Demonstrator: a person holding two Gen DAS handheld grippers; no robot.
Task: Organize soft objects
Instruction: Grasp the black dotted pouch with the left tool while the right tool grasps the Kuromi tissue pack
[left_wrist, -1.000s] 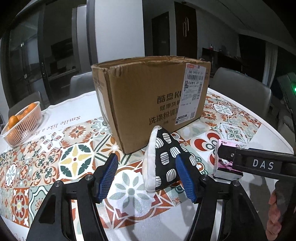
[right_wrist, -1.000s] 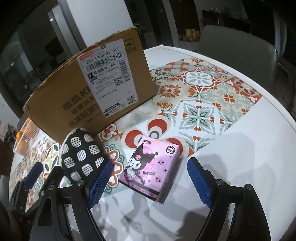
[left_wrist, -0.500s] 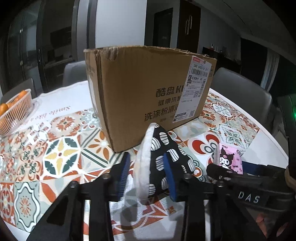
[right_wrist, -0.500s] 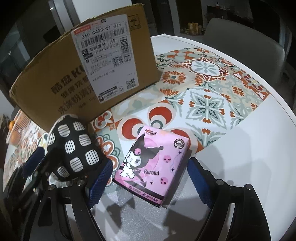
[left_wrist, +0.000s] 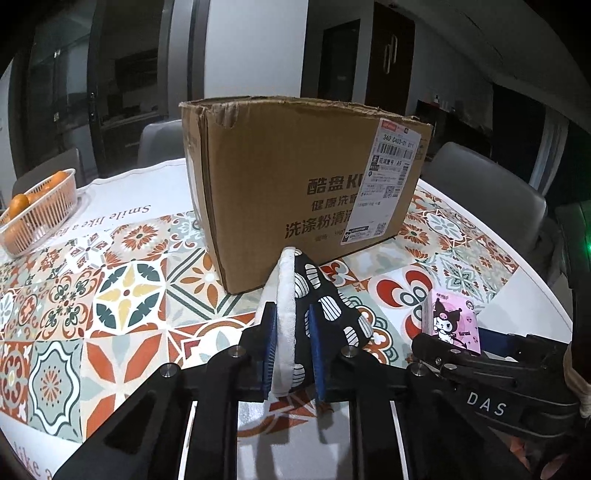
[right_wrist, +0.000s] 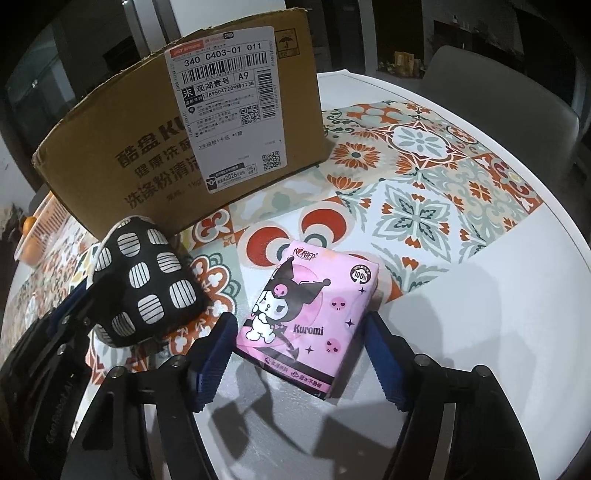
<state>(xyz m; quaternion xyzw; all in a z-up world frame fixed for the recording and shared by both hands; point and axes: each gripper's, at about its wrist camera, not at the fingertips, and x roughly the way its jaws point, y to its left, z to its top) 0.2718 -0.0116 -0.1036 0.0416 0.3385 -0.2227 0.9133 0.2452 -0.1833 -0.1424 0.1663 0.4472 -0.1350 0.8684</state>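
Note:
A black pouch with white striped spots and a white edge stands on the patterned tablecloth. My left gripper is shut on it, a blue pad on each side. The pouch also shows in the right wrist view. A pink Kuromi tissue pack lies flat on the table. My right gripper has closed in to the pack's two sides, and its pads look to touch it. The pack also shows in the left wrist view. An open brown cardboard box stands just behind both objects.
An orange basket of oranges sits at the table's far left. Grey chairs stand round the round table. The white table edge curves along the right.
My left gripper moved forward and closed on the spotted pouch. My right gripper moved forward over the tissue pack and its fingers narrowed onto the pack's sides.

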